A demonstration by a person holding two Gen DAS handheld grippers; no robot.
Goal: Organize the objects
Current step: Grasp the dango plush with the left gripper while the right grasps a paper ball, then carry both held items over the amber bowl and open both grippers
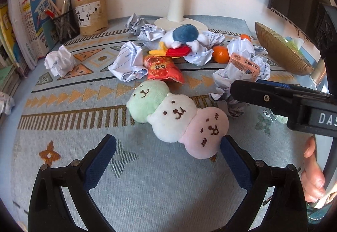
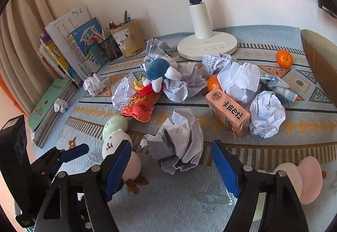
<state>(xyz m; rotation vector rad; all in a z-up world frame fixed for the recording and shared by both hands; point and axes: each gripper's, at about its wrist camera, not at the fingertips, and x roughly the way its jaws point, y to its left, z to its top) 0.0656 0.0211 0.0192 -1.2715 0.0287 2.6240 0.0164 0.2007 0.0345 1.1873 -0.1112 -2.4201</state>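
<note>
I am looking at a cluttered desk under a patterned blue-grey cloth (image 1: 69, 185). The thing nearest my tools is a three-ball plush (image 1: 179, 121): a soft stick of three round faces, green, white and pink, each stitched with brown eyes and a mouth. It is lying on its side near the front of the desk, its pink end just beside the right-hand finger of my left gripper (image 1: 168, 161). That gripper's jaws are standing wide, with bare cloth between them and nothing held.

My right gripper (image 2: 171, 163) is also standing apart, jaws spread around a crumpled grey-white paper ball (image 2: 179, 143) that sits between the blue pads without either pad pressing on it. The plush is showing just left of its left finger.

The left wrist view is giving me the plush's whole length and all three faces, plus the right tool (image 1: 282, 101) from the side and a person's fingers (image 1: 311, 179) at the edge. The right wrist view is hiding the pink end behind a finger, but it is showing the pink carton (image 2: 228, 113) clearly, a second pink plush (image 2: 299, 179) at the lower right, the lamp base (image 2: 207, 48), both oranges (image 2: 284, 58), and the books (image 2: 69, 47) leaning at the back left.
</note>
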